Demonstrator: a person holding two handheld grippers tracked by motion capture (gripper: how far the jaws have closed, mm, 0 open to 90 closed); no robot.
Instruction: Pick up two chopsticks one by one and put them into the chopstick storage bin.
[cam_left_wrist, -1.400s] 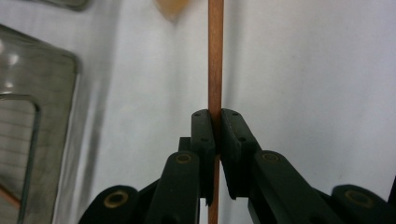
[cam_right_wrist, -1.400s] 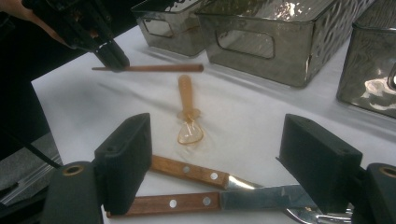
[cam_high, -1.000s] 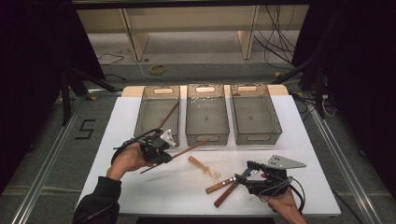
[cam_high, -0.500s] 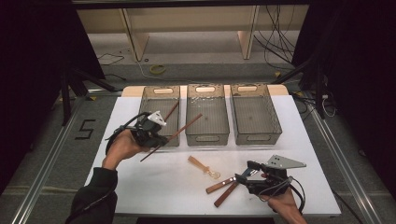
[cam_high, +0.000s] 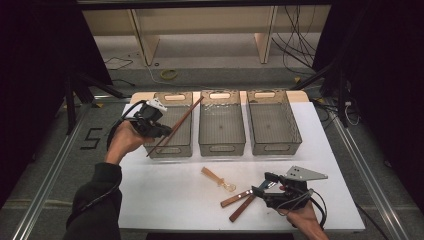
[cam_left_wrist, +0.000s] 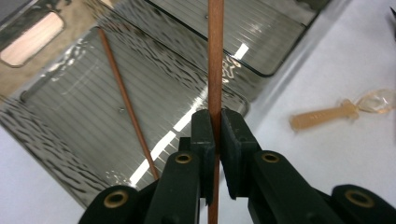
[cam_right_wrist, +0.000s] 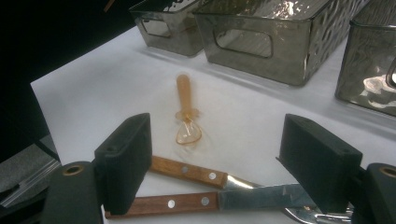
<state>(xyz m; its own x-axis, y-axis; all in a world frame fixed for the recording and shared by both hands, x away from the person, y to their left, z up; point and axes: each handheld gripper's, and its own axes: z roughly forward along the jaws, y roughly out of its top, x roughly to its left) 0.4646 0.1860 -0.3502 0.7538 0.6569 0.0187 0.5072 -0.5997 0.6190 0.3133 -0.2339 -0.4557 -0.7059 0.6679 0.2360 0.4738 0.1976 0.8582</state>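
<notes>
The left gripper (cam_high: 161, 131) is clamped tight on a brown chopstick (cam_high: 176, 125), gripping it low on the shaft so that most of its length slants up over the left bin (cam_high: 171, 145). A second chopstick (cam_left_wrist: 125, 100) already lies on that bin's floor, so the held one most likely belongs beside it.

To do this well, the stick should be tipped flatter and turned along the bin's long axis before the jaws let go — released at this steep slant, it could catch on the rim or tip out onto the white table (cam_high: 165, 200).

The right gripper (cam_right_wrist: 229, 179) rests at the near right with jaws spread wide and nothing between them, poised over two wooden-handled knives (cam_right_wrist: 187, 186). An amber spoon (cam_high: 218, 179) lies near the table's middle — neither gripper touches it.
</notes>
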